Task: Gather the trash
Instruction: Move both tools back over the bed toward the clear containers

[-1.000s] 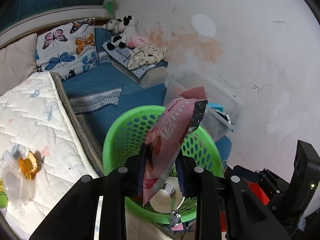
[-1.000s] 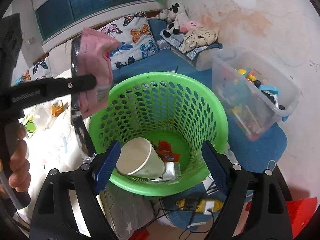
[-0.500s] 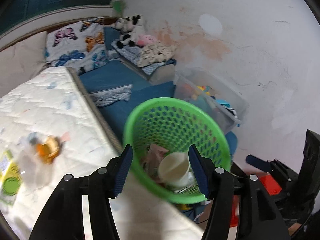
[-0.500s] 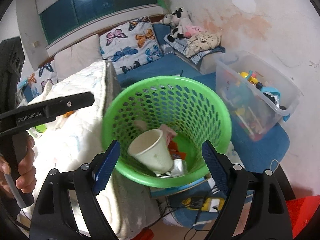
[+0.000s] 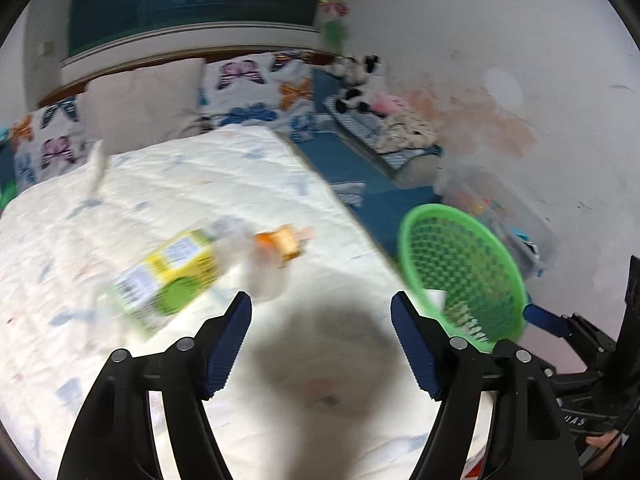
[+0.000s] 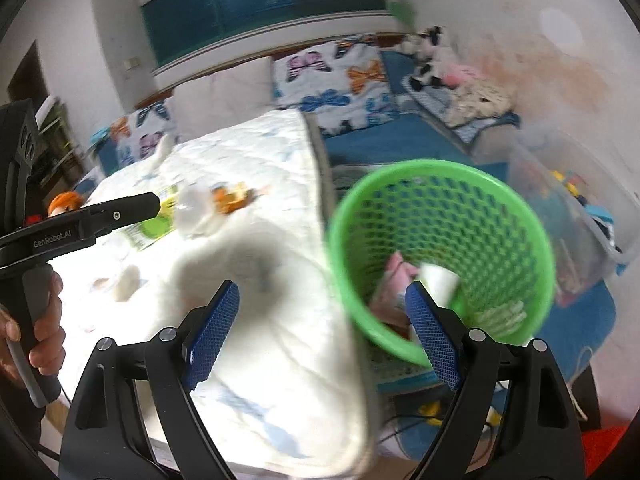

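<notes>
In the green basket [image 6: 440,256] at the right we count a pink wrapper [image 6: 394,280] and paper cup [image 6: 438,280]. On the mattress [image 5: 224,184] a yellow-green carton [image 5: 168,276] and orange wrapper [image 5: 282,240] remain. Left gripper [image 5: 320,320] and right gripper [image 6: 320,304] gape wide, empty.

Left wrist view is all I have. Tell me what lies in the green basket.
Observer: A pink wrapper lies inside the green basket, beside a white cup.
Operator: Report the right claw.
Observer: The right claw is open and empty. It hovers over the mattress edge, next to the basket.
Operator: Describe my left claw from the side.
Observer: The left claw hangs over the mattress, its tip in front of the yellow-green carton. Contact cannot be judged.
</notes>
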Available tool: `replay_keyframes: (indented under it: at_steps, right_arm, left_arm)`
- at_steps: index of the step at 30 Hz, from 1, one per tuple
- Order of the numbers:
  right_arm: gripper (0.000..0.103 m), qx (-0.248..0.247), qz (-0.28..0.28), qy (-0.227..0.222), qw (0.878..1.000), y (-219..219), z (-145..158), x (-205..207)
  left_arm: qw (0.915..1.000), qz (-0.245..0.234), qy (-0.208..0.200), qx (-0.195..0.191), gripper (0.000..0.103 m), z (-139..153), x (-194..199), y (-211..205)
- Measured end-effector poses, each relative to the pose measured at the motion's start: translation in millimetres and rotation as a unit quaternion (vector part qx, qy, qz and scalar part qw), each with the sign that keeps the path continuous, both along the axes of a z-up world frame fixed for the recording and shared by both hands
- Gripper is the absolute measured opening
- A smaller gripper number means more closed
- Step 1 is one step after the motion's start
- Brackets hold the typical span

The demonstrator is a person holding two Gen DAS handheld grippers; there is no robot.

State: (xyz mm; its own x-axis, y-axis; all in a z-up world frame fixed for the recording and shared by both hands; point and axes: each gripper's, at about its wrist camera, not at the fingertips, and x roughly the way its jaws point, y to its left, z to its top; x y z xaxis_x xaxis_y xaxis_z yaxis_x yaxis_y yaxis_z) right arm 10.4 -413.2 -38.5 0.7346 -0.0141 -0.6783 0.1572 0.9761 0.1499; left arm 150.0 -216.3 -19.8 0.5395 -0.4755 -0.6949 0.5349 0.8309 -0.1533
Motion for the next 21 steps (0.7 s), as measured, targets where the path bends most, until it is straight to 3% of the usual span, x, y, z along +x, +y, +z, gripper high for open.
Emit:
replay_keyframes:
  at_steps: [13, 21]
  right_arm:
    - [0.085, 0.006, 0.107, 0.007, 0.994, 81, -3, 41]
    - [0.085, 0.003, 0.182, 0.019, 0.983, 136, -9, 66]
  left_arm:
    - [0.9921, 0.123, 0.021, 0.016, 0.077, -30, -4, 137]
    - [0.9859, 0.160, 0.042, 0.027, 0.082, -55, -18, 197]
